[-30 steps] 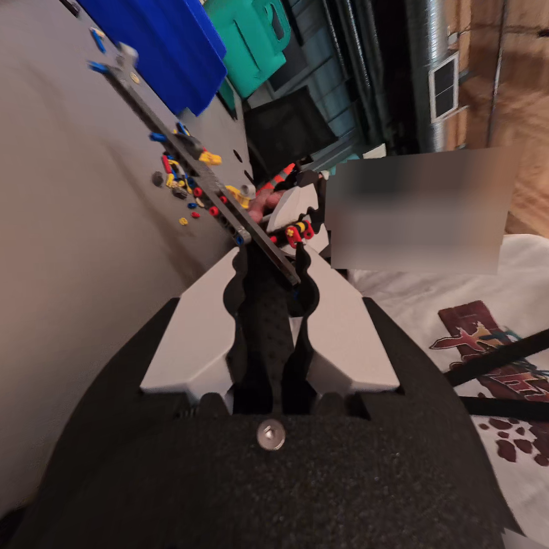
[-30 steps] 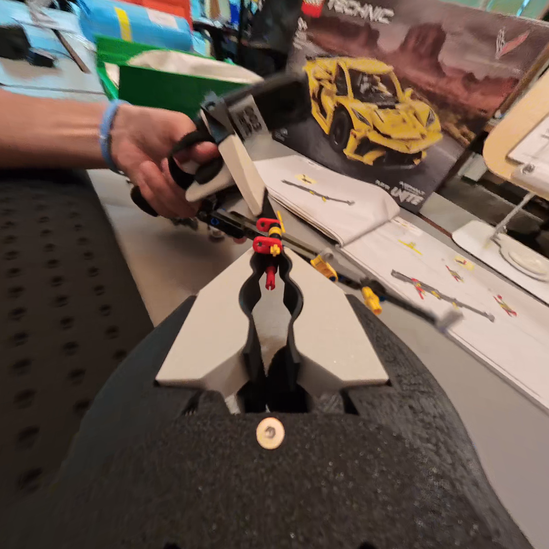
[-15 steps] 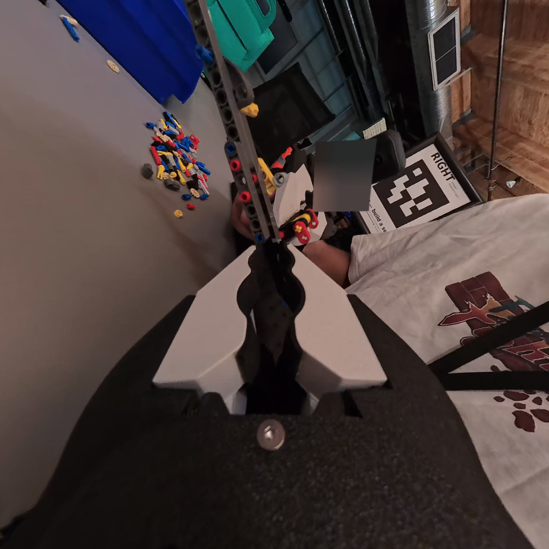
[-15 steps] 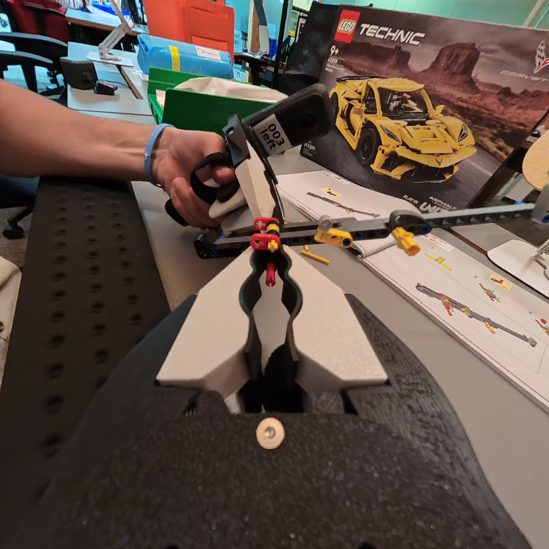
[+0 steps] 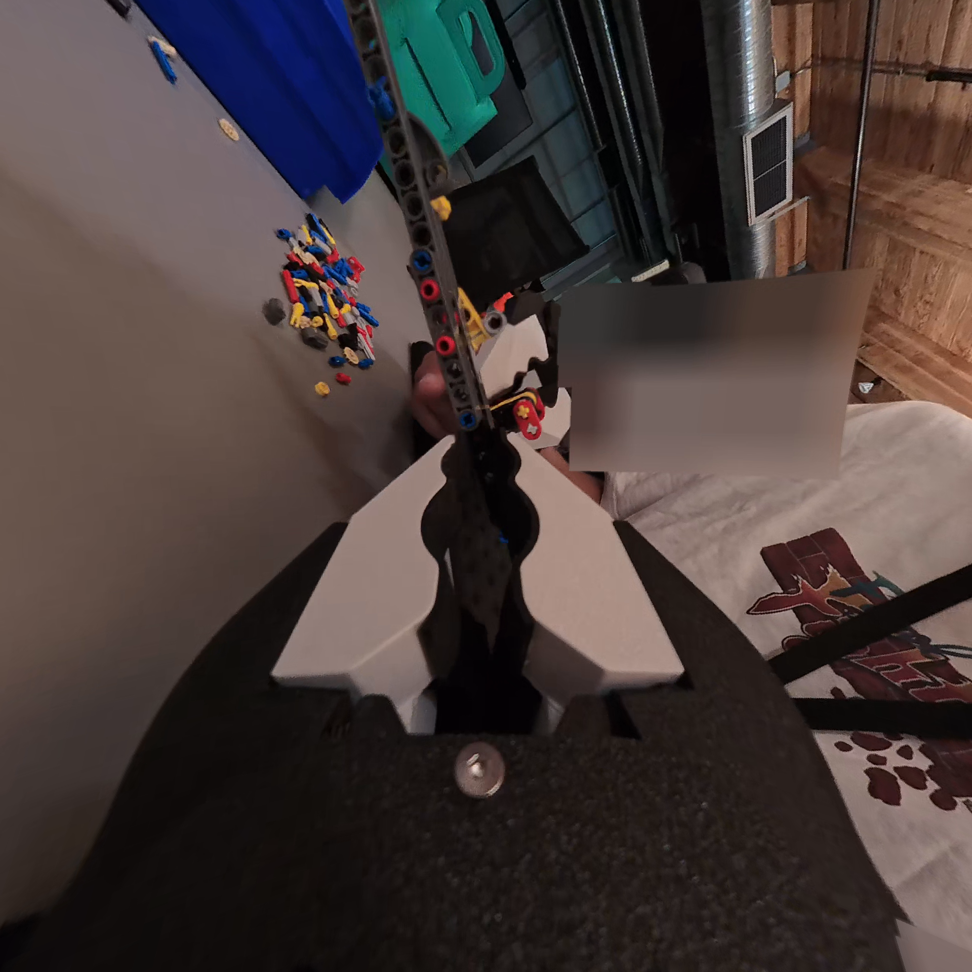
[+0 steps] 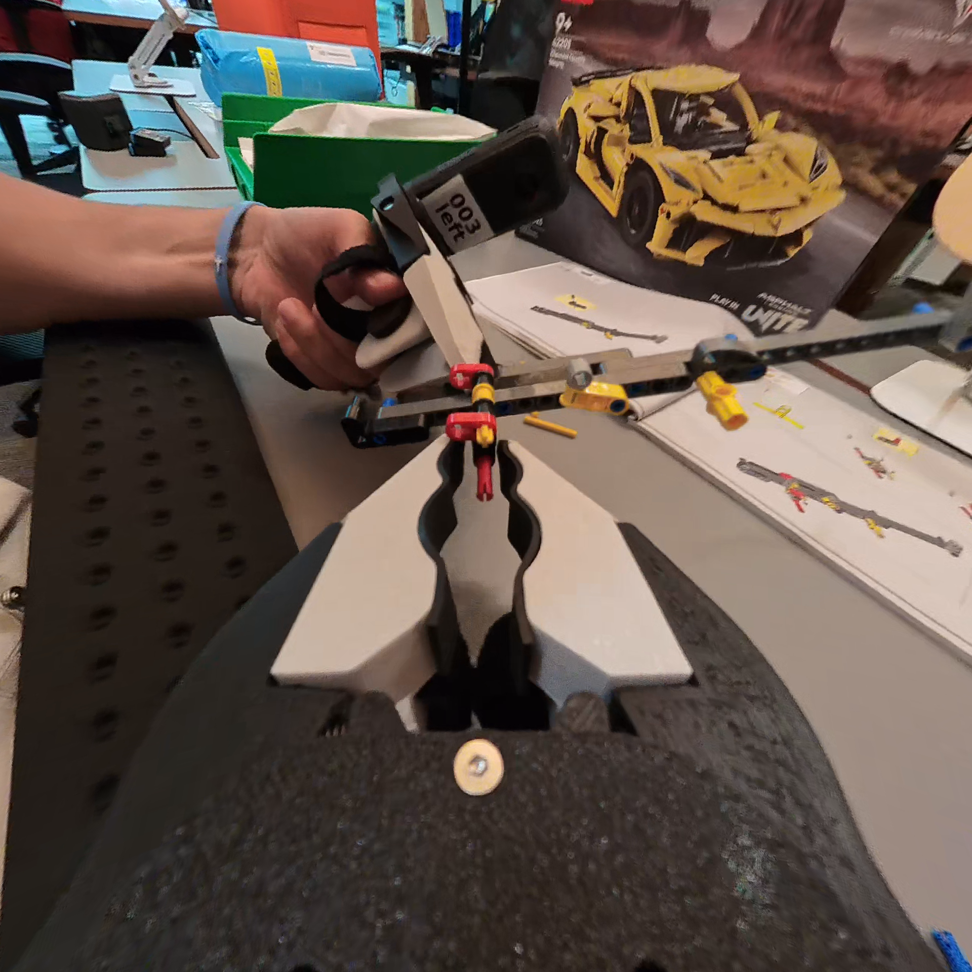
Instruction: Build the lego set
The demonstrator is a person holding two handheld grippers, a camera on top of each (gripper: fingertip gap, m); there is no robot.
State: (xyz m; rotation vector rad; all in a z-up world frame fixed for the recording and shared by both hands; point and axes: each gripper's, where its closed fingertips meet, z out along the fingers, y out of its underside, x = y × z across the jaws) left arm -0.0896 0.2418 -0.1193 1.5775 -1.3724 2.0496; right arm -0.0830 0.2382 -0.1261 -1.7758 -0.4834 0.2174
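My left gripper [image 5: 481,444] is shut on one end of a long grey beam assembly [image 5: 421,221] with red, blue and yellow pins, which sticks out past my fingertips. In the right wrist view the beam [image 6: 631,368] runs about level above the table, held by the left gripper [image 6: 447,326] in a person's hand [image 6: 294,294]. My right gripper [image 6: 478,447] is shut on a small red and yellow axle piece [image 6: 476,423], which touches the beam near its held end. The piece also shows in the left wrist view [image 5: 528,415].
A lego box [image 6: 736,158] with a yellow car picture stands at the back. Open instruction pages [image 6: 815,499] lie to the right, with a loose yellow axle [image 6: 549,426] nearby. A pile of loose pieces [image 5: 328,300] and a blue bin [image 5: 273,89] are on the grey table. A black perforated mat [image 6: 131,473] lies at left. Both grippers' tips are close together, under 4 cm apart.
The left gripper has swung the beam from slanting down to about level in the right wrist view. The right gripper kept the red and yellow piece against the beam.
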